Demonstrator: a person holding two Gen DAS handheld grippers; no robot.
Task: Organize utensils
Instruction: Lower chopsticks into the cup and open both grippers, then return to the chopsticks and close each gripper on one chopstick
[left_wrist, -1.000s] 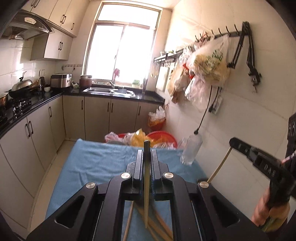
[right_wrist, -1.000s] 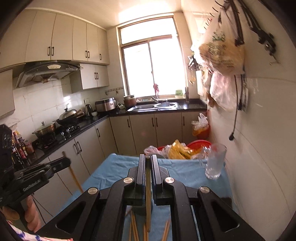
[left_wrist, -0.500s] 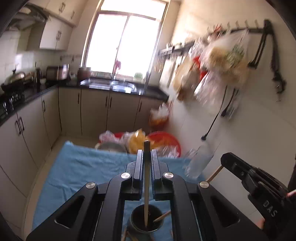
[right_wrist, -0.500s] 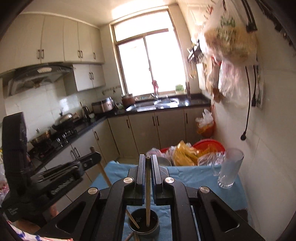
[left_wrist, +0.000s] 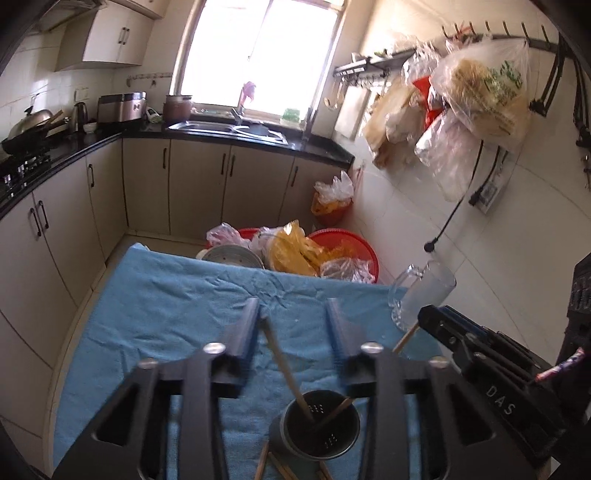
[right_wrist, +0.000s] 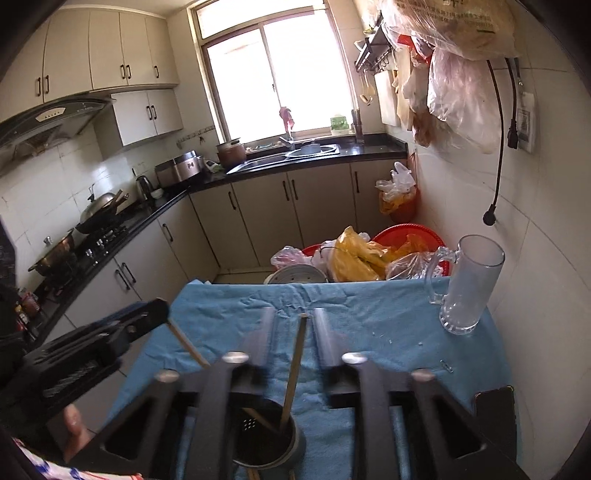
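A dark perforated metal utensil holder (left_wrist: 319, 430) stands on the blue cloth (left_wrist: 166, 306), also in the right wrist view (right_wrist: 264, 437). Two wooden chopsticks stand in it: one (left_wrist: 282, 360) leans by my left gripper's left finger, the other (right_wrist: 295, 363) rises between my right gripper's fingers. My left gripper (left_wrist: 293, 306) is open above the holder. My right gripper (right_wrist: 293, 314) is open too, jaws apart from the chopstick. Each gripper shows in the other's view, the right (left_wrist: 480, 354) and the left (right_wrist: 96, 343). More chopsticks (left_wrist: 275, 467) lie on the cloth beside the holder.
A clear glass mug (right_wrist: 467, 288) stands at the cloth's right side by the tiled wall. Red basins with plastic bags (right_wrist: 373, 258) sit beyond the table's far edge. A dark phone (right_wrist: 495, 406) lies at the right front. Kitchen cabinets run along the left.
Both grippers were shut on a chopstick each and moved over the holder. Now both have opened, and the two chopsticks stand in the holder.
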